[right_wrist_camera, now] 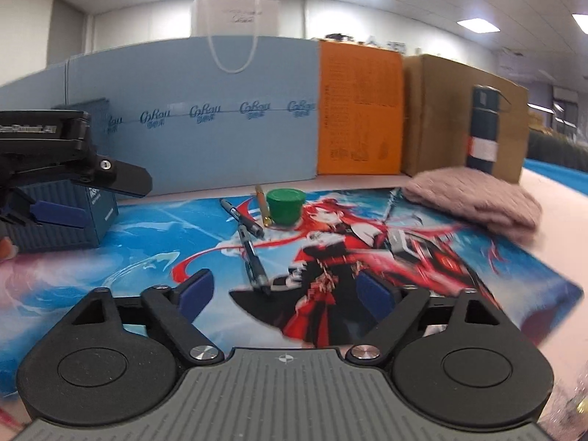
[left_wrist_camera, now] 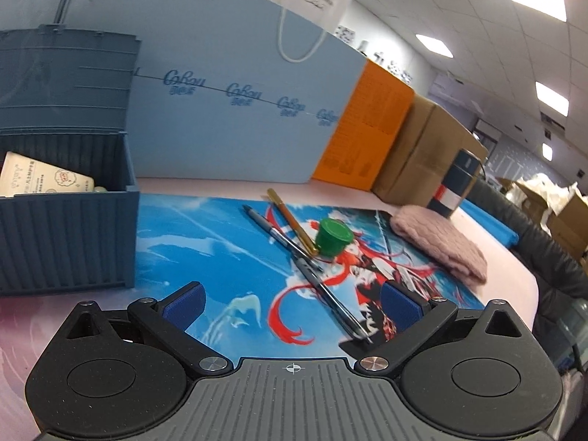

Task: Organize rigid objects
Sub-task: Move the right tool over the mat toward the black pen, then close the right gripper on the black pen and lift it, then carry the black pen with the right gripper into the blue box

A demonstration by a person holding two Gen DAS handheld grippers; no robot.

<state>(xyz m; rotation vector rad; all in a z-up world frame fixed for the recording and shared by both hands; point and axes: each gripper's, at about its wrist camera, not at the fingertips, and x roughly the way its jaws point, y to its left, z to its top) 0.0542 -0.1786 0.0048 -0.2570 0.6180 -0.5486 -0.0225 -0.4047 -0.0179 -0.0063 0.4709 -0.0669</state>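
A green lidded jar (left_wrist_camera: 332, 237) (right_wrist_camera: 286, 205) stands on the printed desk mat (left_wrist_camera: 220, 242) (right_wrist_camera: 147, 242). Beside it lie a gold pen (left_wrist_camera: 292, 220) (right_wrist_camera: 262, 204) and two dark pens (left_wrist_camera: 273, 233) (left_wrist_camera: 332, 296) (right_wrist_camera: 242, 217) (right_wrist_camera: 255, 262), one crossing the other. A blue container-style box (left_wrist_camera: 66, 235) (right_wrist_camera: 73, 220) with its lid up stands at the left and holds a beige packet (left_wrist_camera: 44, 180). My left gripper (left_wrist_camera: 292, 307) is open and empty, low over the mat near the box. My right gripper (right_wrist_camera: 284, 294) is open and empty, with the near dark pen's tip between its fingers.
A pink knitted cloth (left_wrist_camera: 441, 246) (right_wrist_camera: 474, 202) lies at the mat's right. A dark flask (left_wrist_camera: 457, 180) (right_wrist_camera: 483, 128), an orange box (left_wrist_camera: 367, 128) (right_wrist_camera: 358, 110) and a cardboard box (right_wrist_camera: 441, 110) stand behind. A blue foam panel (left_wrist_camera: 235, 110) walls the back.
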